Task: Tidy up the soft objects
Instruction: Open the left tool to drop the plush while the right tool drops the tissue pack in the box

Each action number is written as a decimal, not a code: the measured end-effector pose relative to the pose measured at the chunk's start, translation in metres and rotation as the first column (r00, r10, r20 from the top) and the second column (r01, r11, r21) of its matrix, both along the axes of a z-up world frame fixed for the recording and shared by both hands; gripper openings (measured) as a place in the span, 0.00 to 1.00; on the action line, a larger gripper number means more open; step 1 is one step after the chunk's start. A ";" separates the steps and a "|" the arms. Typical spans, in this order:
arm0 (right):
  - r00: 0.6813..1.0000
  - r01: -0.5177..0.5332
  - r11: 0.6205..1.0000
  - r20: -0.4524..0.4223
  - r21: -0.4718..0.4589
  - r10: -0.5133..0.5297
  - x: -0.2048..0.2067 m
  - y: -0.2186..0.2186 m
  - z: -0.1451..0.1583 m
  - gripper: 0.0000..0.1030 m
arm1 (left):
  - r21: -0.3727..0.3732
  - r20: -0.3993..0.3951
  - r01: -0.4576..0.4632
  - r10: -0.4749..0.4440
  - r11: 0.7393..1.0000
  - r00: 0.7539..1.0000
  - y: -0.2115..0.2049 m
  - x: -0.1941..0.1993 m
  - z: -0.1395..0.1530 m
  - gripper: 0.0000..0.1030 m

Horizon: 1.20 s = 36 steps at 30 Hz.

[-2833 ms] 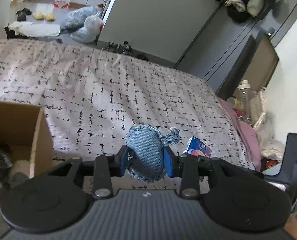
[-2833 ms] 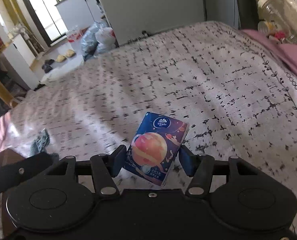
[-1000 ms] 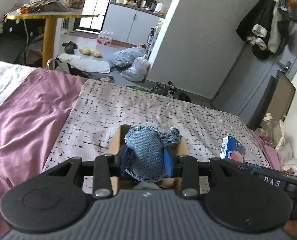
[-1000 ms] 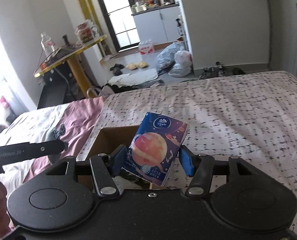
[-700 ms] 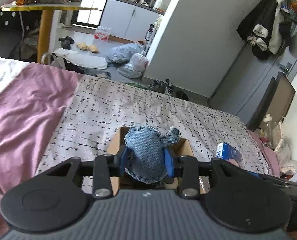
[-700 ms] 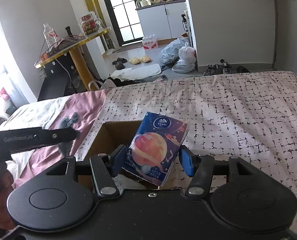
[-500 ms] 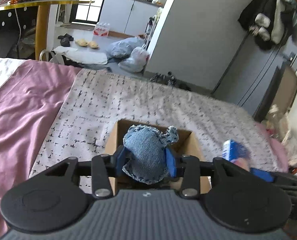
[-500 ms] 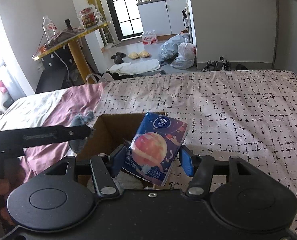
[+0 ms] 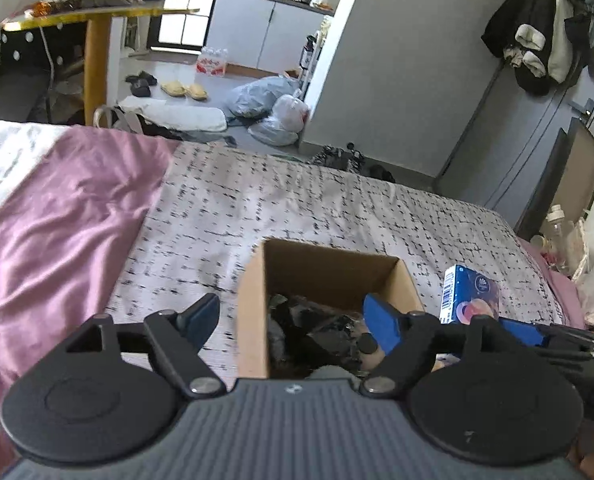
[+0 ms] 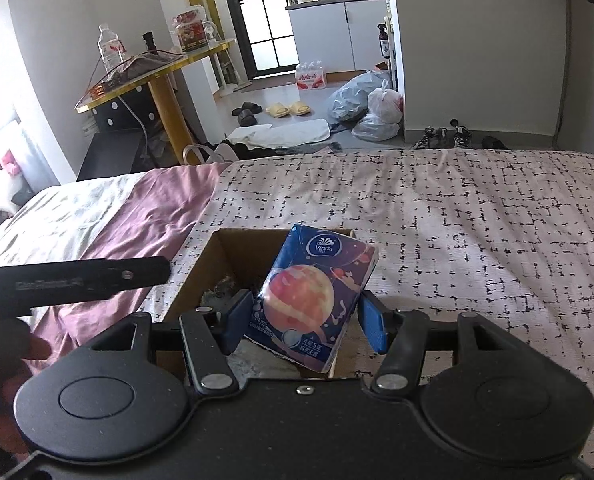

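An open cardboard box [image 9: 253, 304] stands on the bed with dark soft items inside. My left gripper [image 9: 293, 312] hovers over its near edge; the jaws are opening wide and nothing is between them. A grey-blue scrap of fabric [image 10: 223, 290] shows inside the box [image 10: 195, 276] in the right wrist view. My right gripper [image 10: 305, 314] is shut on a blue tissue pack [image 10: 317, 292] with a planet print, held above the box's near right corner. The same tissue pack [image 9: 471, 294] appears at the right of the left wrist view, beside the box.
The box rests on a checked bedcover [image 9: 297, 208], with a purple sheet [image 9: 57, 220] to its left. The left gripper's black body [image 10: 77, 280] and a hand [image 10: 5, 364] cross the right view's left side. Plastic bags [image 9: 273, 108] and a yellow table [image 9: 93, 52] stand beyond the bed.
The left jaws have spread apart and the blue denim pouch they held is gone from between them. Both grippers have come closer over the box. The right still holds the tissue pack.
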State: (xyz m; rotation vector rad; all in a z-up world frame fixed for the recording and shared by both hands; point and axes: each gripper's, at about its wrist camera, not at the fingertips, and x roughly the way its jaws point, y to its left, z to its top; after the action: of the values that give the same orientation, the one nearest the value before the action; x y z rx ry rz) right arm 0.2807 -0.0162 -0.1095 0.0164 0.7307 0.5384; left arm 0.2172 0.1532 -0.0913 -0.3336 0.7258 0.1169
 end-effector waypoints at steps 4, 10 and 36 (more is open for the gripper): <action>0.999 0.011 0.998 -0.047 0.057 -0.008 0.005 0.003 -0.001 0.55 | 0.013 -0.003 -0.024 0.024 1.000 1.000 0.010 -0.006 0.005 0.77; 0.997 0.008 0.997 -0.073 0.070 -0.003 0.012 0.013 -0.005 0.55 | 0.033 -0.020 -0.040 0.041 0.999 0.999 0.017 -0.017 0.007 0.77; 0.990 0.022 0.992 -0.142 0.123 -0.005 0.019 -0.015 -0.002 0.62 | 0.051 -0.051 -0.086 0.089 0.995 0.995 0.003 -0.033 0.003 0.78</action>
State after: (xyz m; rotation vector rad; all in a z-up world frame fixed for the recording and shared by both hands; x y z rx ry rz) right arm 0.3001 -0.0308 -0.1118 0.1767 0.8335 0.5734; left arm 0.1843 0.1560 -0.0879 -0.3164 0.7596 0.2269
